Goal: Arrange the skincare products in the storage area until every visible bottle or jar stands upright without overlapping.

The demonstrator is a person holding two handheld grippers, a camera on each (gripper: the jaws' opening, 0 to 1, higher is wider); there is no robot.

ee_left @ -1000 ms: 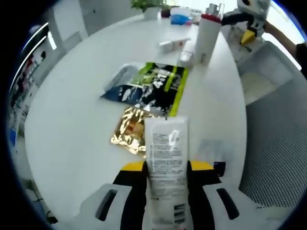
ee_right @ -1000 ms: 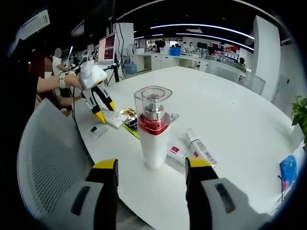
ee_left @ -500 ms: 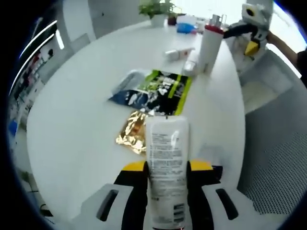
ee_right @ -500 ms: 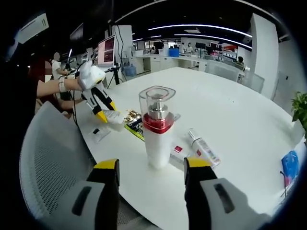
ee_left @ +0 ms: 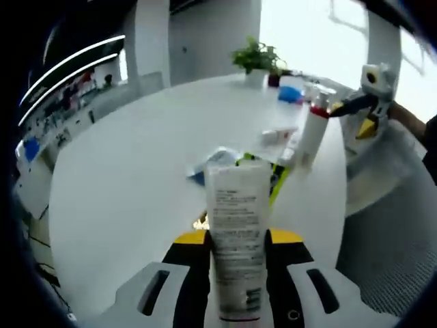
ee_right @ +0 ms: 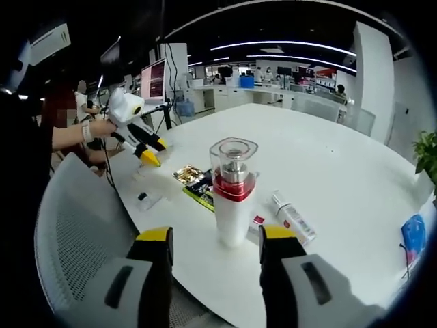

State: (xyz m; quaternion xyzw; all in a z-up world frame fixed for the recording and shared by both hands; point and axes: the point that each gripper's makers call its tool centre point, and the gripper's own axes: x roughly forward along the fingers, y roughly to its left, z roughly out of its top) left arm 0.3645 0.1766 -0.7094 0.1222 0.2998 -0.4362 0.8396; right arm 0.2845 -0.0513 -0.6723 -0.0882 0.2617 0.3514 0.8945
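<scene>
The left gripper point(ee_left: 235, 240) held a white tube point(ee_left: 235, 236) above the table point(ee_left: 123, 171) – not yet stood. The right gripper point(ee_right: 213, 236) was open before the upright pump bottle point(ee_right: 233, 191) near the table's edge; a small tube point(ee_right: 292, 219) lay flat beside it.

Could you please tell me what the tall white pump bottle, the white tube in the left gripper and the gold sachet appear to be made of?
The tall white pump bottle looks like glossy opaque plastic, with a clear hard cap showing the silver pump inside. The white printed tube, shut in the left hand-held gripper, seems soft matte plastic. The gold sachet looks like foil, judging by its crinkled shine.
</scene>
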